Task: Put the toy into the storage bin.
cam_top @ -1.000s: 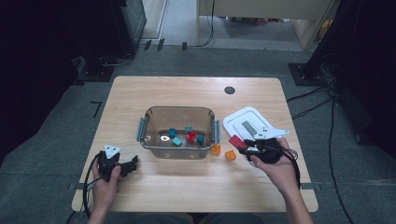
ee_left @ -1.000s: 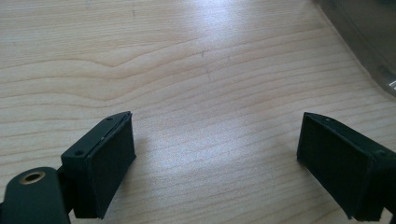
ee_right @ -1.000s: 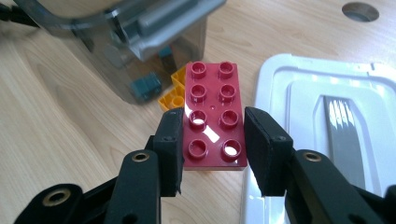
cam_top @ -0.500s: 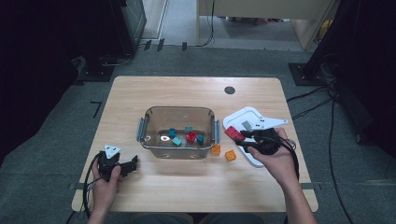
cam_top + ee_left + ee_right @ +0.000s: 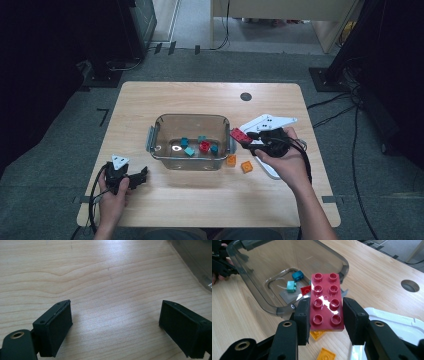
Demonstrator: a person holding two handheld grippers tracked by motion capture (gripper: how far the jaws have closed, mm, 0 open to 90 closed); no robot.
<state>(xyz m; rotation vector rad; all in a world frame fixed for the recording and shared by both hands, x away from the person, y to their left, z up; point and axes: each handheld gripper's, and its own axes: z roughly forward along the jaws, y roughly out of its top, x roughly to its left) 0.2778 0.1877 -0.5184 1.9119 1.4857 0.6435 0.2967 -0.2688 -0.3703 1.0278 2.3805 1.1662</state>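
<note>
- Table [image 5: 200, 200]: your wooden work surface carries every item listed below.
- Container [image 5: 165, 125]: this clear plastic bin sits near the middle of the table, with grey handles on its left and right ends. In the right gripper view, its rim [image 5: 287, 245] lies just beyond the held brick.
- White lid [image 5: 267, 170]: it lies flat on the table to the right of the container, partly under your right hand.
- Right gripper [image 5: 247, 140]: your jaws are clamped on the long sides of the red brick [image 5: 326, 302]. The brick is held studs up, off the table, beside the container's right end.
- Left gripper [image 5: 140, 176]: it rests at the front left of the table, well apart from the container. Its jaws stand wide apart with only bare wood between them.
- Loose bricks in the container: teal bricks [image 5: 189, 151] and a red one [image 5: 204, 146] lie on its floor.
- Orange bricks [image 5: 246, 166]: two small pieces lie on the table between the container and the white lid, below the held brick.
</note>
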